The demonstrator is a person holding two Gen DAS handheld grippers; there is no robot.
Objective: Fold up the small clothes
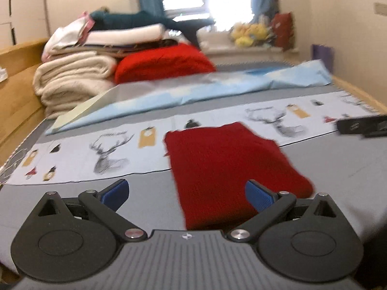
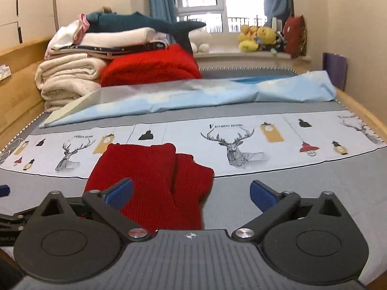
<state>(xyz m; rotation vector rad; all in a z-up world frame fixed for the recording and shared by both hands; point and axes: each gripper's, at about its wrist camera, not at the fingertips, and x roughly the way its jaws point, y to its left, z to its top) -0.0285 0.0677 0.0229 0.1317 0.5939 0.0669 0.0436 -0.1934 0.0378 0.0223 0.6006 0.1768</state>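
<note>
From my left tongs [image 1: 187,193] I look along the bed [image 1: 145,198]: both blue pads stand wide apart with nothing between them, and the red knit [image 1: 229,164] lies flat just ahead, its near edge running under my right pad, its far edge over the deer-print strip [image 1: 108,149]. At the far right the dark tip of my other tool [image 1: 360,126] shows. From my right tongs [image 2: 191,192], also spread wide and empty, the knit [image 2: 150,169] sits to the left of centre, my left pad over it; a layer appears already turned over, with a seam down the middle and a lower piece poking out right. I judge one fold is made and the piece is not yet compact. A folded pile [image 2: 101,58] waits far left.
</note>
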